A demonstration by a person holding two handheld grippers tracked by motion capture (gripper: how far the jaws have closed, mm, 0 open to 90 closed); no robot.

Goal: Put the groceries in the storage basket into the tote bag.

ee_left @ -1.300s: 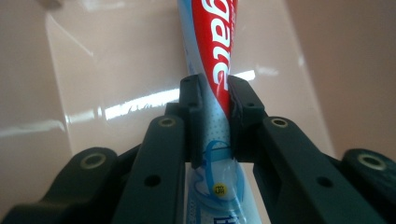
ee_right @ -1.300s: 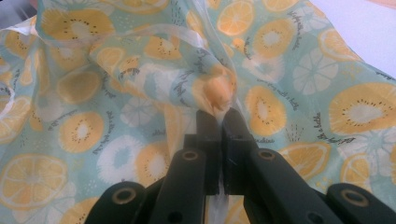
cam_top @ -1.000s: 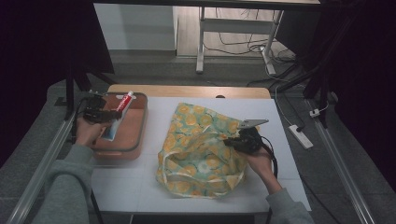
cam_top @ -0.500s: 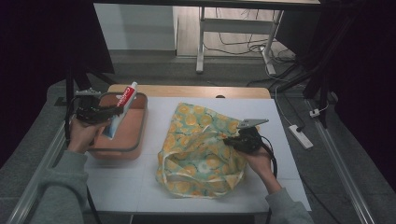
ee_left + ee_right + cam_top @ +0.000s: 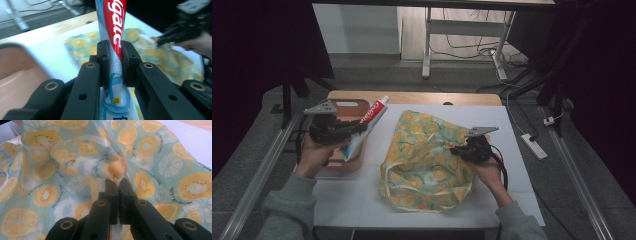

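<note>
A red, white and blue toothpaste tube (image 5: 364,126) is held in the air above the brown tray (image 5: 343,162), and my left gripper (image 5: 354,129) is shut on it. In the left gripper view the tube (image 5: 113,30) runs up between the two jaws, with my left gripper (image 5: 116,58) clamped on its middle. A fruit-print cloth bag (image 5: 424,155) lies crumpled at the middle of the table. My right gripper (image 5: 456,150) is shut on a fold near the bag's right edge. In the right gripper view, my right gripper (image 5: 117,185) pinches a raised pleat of the bag (image 5: 75,167).
A white mat (image 5: 492,117) covers a wooden table (image 5: 422,97). Metal rails run along both sides of the table. A power strip (image 5: 533,146) lies on the floor to the right. A desk frame with cables stands behind the table.
My left gripper has lifted the toothpaste tube out of the tray and carried it right, toward the bag. The right gripper has kept its hold on the bag.
</note>
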